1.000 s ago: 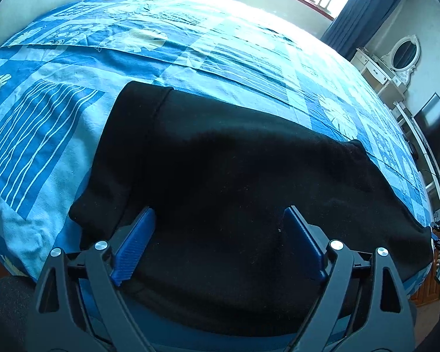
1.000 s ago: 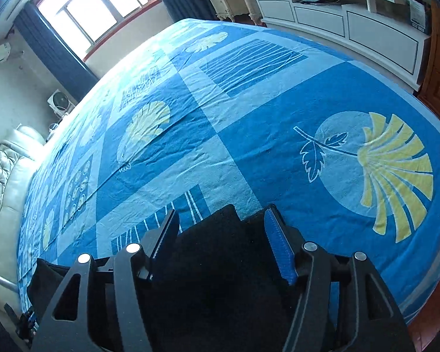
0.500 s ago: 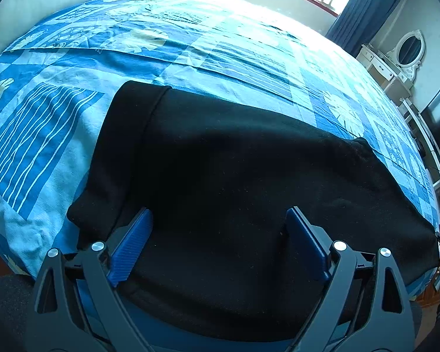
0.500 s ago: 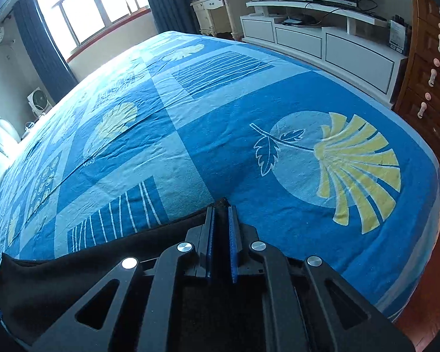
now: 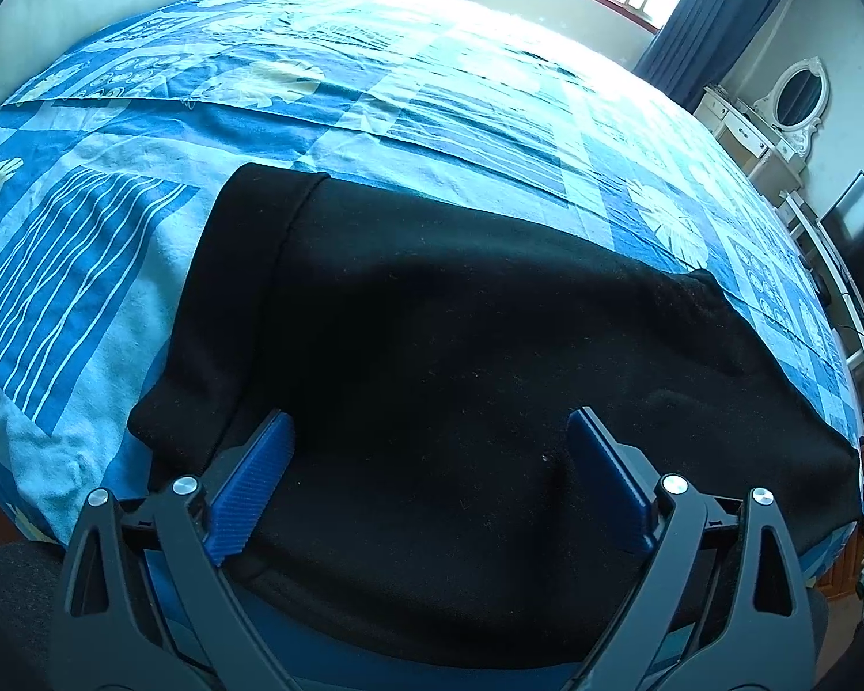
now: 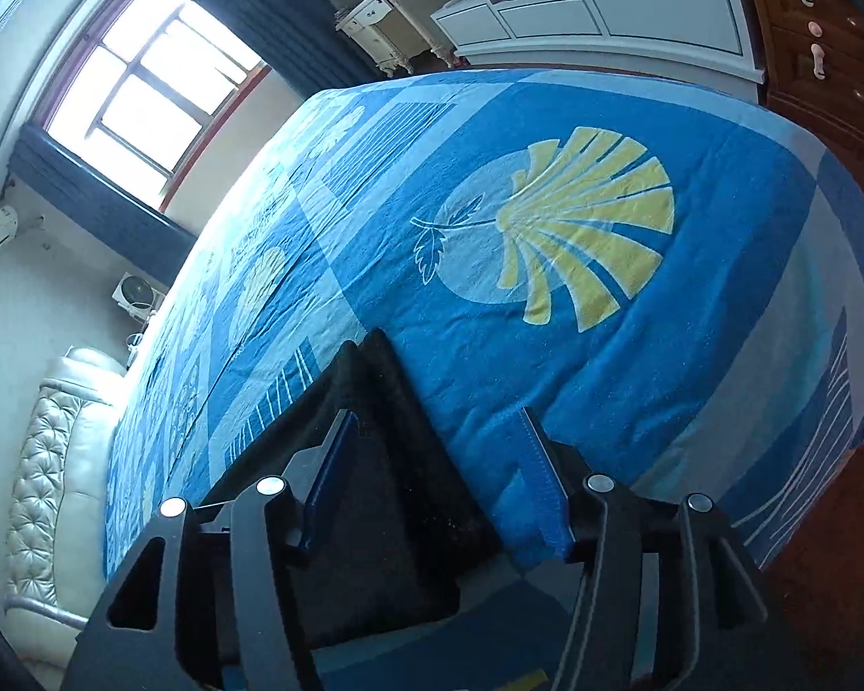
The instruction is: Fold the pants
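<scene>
Black pants lie flat along the near edge of the bed, the waistband end at the left. My left gripper is open, its blue fingers spread above the cloth near the waist end, holding nothing. In the right wrist view the pants' other end lies near the bed corner. My right gripper is open; the black cloth end sits between its fingers, and the right finger rests over the blue bedspread.
The bed has a blue patterned bedspread with a yellow shell print. A padded headboard, window, white cabinets and a wooden dresser surround it. The bed's edge drops off at the right.
My right gripper was shut on the pants' end half a second ago and has opened; its view has tilted. The left gripper has stayed open and barely moved.
</scene>
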The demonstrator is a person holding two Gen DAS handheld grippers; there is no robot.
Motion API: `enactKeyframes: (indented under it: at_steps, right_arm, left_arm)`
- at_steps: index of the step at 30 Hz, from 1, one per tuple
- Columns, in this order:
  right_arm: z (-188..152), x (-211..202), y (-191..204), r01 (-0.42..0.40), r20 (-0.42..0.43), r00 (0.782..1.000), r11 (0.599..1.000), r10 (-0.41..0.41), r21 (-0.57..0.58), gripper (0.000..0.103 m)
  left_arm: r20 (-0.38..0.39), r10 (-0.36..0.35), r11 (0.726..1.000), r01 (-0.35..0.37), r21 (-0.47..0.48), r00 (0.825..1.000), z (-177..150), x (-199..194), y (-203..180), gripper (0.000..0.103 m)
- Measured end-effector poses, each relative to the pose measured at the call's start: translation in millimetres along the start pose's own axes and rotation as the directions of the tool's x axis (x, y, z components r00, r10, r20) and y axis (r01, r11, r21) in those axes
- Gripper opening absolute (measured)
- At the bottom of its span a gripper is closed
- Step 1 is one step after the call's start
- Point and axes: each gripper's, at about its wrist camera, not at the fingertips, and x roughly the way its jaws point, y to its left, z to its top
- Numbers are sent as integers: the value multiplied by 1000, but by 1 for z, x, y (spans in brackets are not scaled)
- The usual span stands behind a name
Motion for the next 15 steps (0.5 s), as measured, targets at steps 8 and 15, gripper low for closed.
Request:
enactKeyframes:
  at_steps: [8, 15]
  right_arm:
    - [-16, 36, 42, 46, -147, 986, 979, -76, -196, 47]
    - [-26, 26, 73, -56, -154, 988, 989, 34, -140, 19]
  left_arm:
    - [-5, -23, 1000, 23, -11, 1000, -2, -9, 6, 95]
    - [-19, -14, 999, 15, 47, 1000, -3, -10, 3, 95]
